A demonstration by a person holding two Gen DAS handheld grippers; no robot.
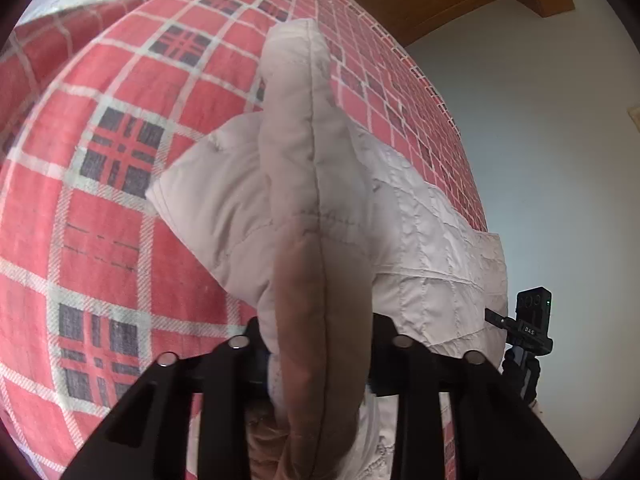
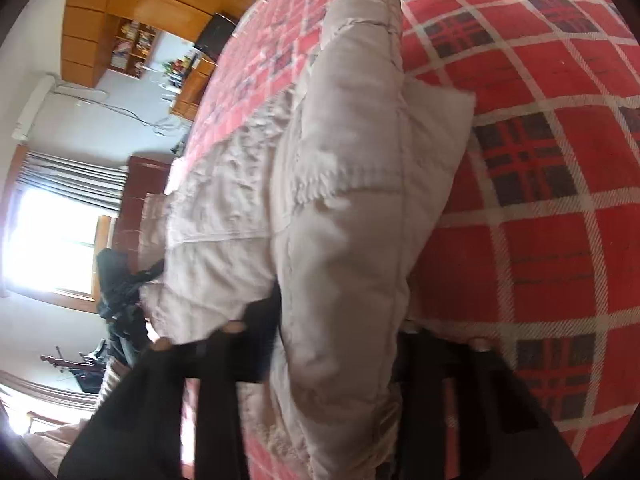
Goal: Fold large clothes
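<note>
1. Risk: the puffy quilted jacket [image 1: 320, 208] may slip from either grip, because its thick fold bulges between the jaws.
2. Left gripper [image 1: 316, 344] and right gripper [image 2: 340, 328] each clench 1 jacket fold; the rest of the jacket trails ahead across the plaid bedspread [image 1: 120, 152].

Right gripper [image 2: 336, 344]: jaws closed on a thick fold of beige quilted jacket [image 2: 352, 184] | jacket: lies on bed with red plaid blanket [image 2: 540, 208] | background: bright window [image 2: 52, 240], wooden cabinets [image 2: 120, 12] | image: slightly blurred
</note>
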